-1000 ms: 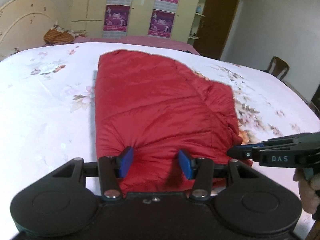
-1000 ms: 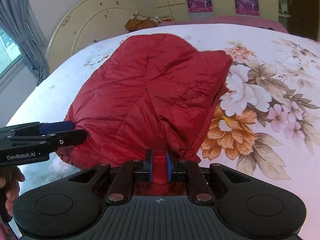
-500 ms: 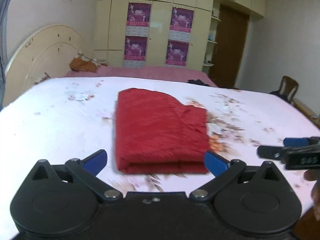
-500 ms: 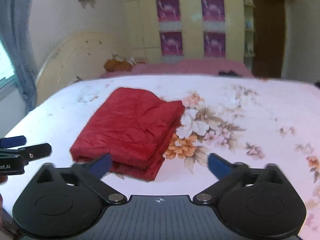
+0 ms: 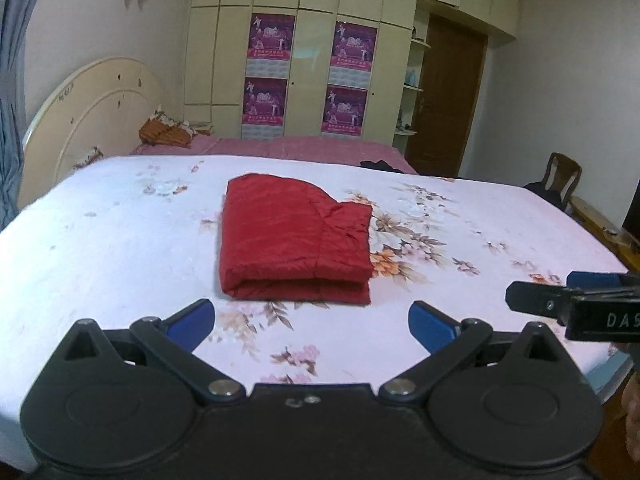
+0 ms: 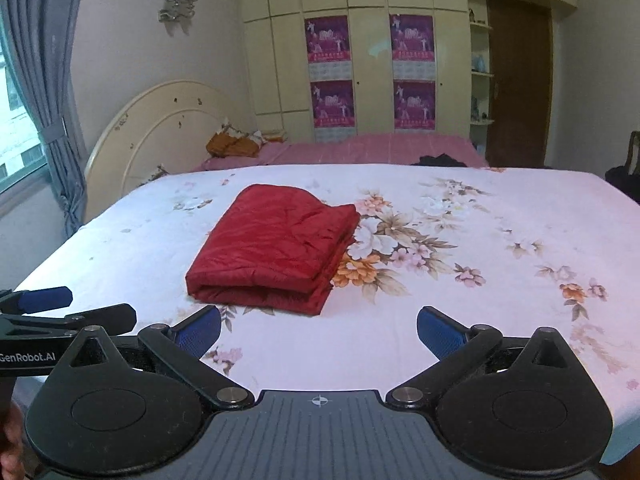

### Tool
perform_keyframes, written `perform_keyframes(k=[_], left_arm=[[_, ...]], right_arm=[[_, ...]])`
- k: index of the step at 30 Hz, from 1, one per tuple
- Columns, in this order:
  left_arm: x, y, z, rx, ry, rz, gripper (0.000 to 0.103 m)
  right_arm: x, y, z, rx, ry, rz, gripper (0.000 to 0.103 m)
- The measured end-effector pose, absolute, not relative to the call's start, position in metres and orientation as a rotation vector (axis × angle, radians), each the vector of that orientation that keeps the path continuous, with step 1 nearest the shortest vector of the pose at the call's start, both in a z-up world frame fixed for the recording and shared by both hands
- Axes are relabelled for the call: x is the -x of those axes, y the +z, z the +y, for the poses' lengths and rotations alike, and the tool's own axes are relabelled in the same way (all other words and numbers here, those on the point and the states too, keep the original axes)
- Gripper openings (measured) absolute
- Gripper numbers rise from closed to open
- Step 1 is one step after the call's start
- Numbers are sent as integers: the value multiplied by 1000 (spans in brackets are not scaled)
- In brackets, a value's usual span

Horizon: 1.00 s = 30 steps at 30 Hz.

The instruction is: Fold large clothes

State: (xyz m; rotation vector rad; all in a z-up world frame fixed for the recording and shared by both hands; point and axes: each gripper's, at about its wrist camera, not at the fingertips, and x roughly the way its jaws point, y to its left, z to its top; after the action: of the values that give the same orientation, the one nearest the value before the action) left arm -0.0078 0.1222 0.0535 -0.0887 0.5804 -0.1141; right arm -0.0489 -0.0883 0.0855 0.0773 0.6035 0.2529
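Left gripper (image 5: 312, 324) and right gripper (image 6: 319, 330) level, jaws spread, short of folded red jacket (image 6: 276, 246).

Both let go since 1 s ago: right gripper (image 6: 319, 330) had pinched the red quilted padded jacket (image 6: 276, 246), left gripper (image 5: 311, 323) was on its near edge. Now both spread wide, pulled back, jacket apart, folded on the floral white bedsheet (image 6: 460, 312).

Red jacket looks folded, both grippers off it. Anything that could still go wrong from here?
1. The red jacket is puffy; its stacked layers gape at the near fold, so with nothing pressing on it, it may spring open.
2. The right side steps unevenly, so the fold isn't square and may need redoing.
3. The left gripper and right gripper, jaws wide, could snag it on re-approach.
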Motion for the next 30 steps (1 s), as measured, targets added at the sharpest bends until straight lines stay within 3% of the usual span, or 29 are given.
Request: perform_keyframes(k=[30], left_arm=[[30, 64, 124, 64, -134, 526, 103]], right_arm=[[75, 98, -100, -95, 226, 582, 103]])
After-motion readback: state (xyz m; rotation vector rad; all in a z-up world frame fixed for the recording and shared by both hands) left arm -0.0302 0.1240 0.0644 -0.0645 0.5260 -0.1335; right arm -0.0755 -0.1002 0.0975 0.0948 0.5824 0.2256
